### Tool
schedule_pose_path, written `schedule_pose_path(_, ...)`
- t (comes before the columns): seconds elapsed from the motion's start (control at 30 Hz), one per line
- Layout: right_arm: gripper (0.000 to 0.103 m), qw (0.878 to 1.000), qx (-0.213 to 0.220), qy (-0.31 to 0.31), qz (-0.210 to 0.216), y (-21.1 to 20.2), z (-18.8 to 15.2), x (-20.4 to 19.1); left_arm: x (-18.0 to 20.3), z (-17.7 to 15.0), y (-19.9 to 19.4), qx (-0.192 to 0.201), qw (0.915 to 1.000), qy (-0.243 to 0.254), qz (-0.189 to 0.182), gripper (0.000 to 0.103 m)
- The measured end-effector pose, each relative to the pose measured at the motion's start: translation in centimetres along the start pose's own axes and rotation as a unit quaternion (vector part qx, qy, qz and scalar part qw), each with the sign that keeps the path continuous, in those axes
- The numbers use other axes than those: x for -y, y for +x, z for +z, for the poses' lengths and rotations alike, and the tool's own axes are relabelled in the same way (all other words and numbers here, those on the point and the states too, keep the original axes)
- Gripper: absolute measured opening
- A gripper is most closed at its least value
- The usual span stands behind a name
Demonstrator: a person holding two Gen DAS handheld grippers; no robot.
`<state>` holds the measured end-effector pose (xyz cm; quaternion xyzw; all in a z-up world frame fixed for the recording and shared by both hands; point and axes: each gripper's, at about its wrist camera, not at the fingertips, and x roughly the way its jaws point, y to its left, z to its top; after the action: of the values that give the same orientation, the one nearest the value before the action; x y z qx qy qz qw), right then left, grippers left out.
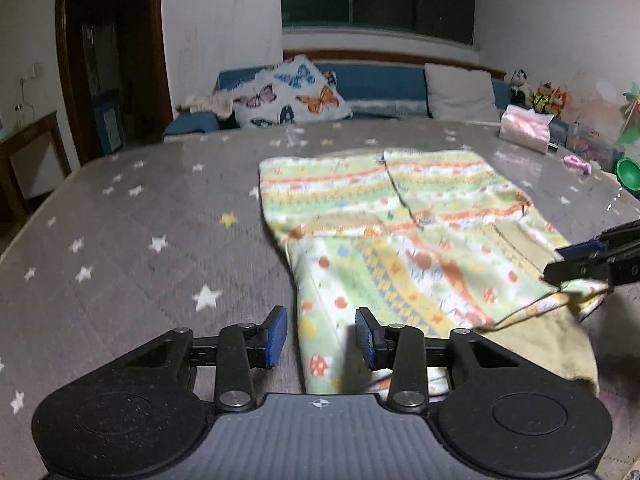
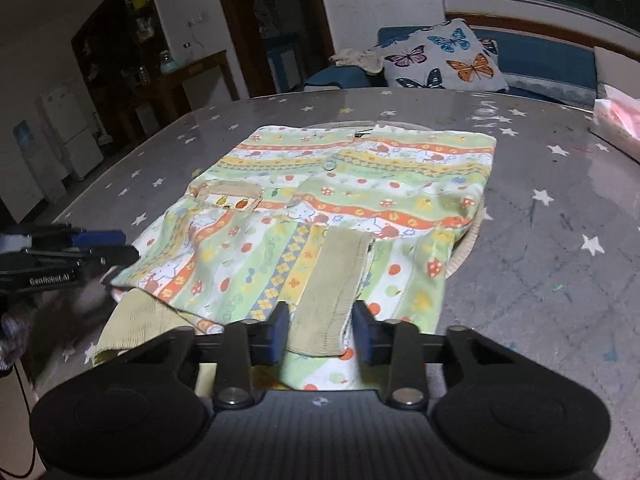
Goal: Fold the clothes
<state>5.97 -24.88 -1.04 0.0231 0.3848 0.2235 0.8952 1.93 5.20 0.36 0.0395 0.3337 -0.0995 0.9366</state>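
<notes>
— Two claws and one shirt. What do you find, inspector?

— Your left claw stands open, with its blue pads well apart. The near part of the shirt runs between them, closer to the right pad, and neither pad presses on it.

— And my right?

— Your right claw is likewise open. An olive cuff lies flat between its fingers, with a gap on each side. Nothing is gripped.

— Where does the shirt lie?

— It lies on the table, which has a grey cover printed with stars. The shirt is striped green, orange and yellow. Its body is spread flat at the far end, and its pocket faces up. Both sleeves are turned in over the body, pointing toward you. The left view is blurred near the hem, so I cannot read the finer creases there.

— How do the claws stand to each other?

— Each shows side-on at the edge of the other's view. From the right view, your left claw's tip sits at the shirt's near left corner. I cannot tell whether it touches the cloth.

— Anything else on the table?

— A pink tissue pack lies at the far right edge, well apart from the shirt. Beyond the table, a butterfly pillow rests on a blue sofa.
</notes>
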Motion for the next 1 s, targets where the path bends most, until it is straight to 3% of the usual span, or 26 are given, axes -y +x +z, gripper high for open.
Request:
schedule_pose_path(0.03, 0.008, 1.000, 0.002, 0.004, -0.003, -0.1, 0.1, 0.0, -0.1, -0.1, 0.1, -0.002, 1.0000, -0.001, -0.004, 0.020)
schedule_pose_path(0.07, 0.006, 1.000, 0.003, 0.006, -0.007, -0.3, 0.2, 0.1, -0.1, -0.1, 0.0, -0.002, 1.0000, 0.000, -0.005, 0.012)
schedule_pose_path(0.23, 0.004, 1.000, 0.023, 0.008, -0.015, -2.3, 0.4, -0.3, -0.1, -0.4, -0.4, 0.003, 0.9999, 0.016, -0.003, 0.003)
schedule_pose_path(0.43, 0.005, 1.000, -0.011, 0.020, -0.021, -1.2, -0.6, 0.3, -0.4, -0.5, 0.0, -0.007, 0.9993, 0.035, 0.011, 0.001)
schedule_pose_path(0.6, 0.010, 0.999, 0.012, 0.006, -0.032, -2.0, 0.6, 0.0, -0.5, 0.6, -1.0, 0.006, 0.9986, 0.050, 0.011, 0.002)
schedule_pose_path(0.7, 0.011, 0.999, 0.023, 0.001, -0.028, -2.1, 1.6, -0.1, 0.8, 2.1, -0.7, 0.022, 0.9983, 0.053, -0.009, 0.004)
schedule_pose_path(0.83, 0.027, 1.000, 0.019, -0.014, -0.007, -0.3, 2.4, -0.7, 3.0, 3.8, 0.9, 0.034, 0.9966, 0.064, -0.039, 0.005)
schedule_pose_path(1.0, 0.027, 1.000, 0.016, -0.024, -0.001, 2.1, 2.9, -0.9, 5.5, 4.7, 3.5, 0.023, 0.9933, 0.089, -0.070, 0.006)
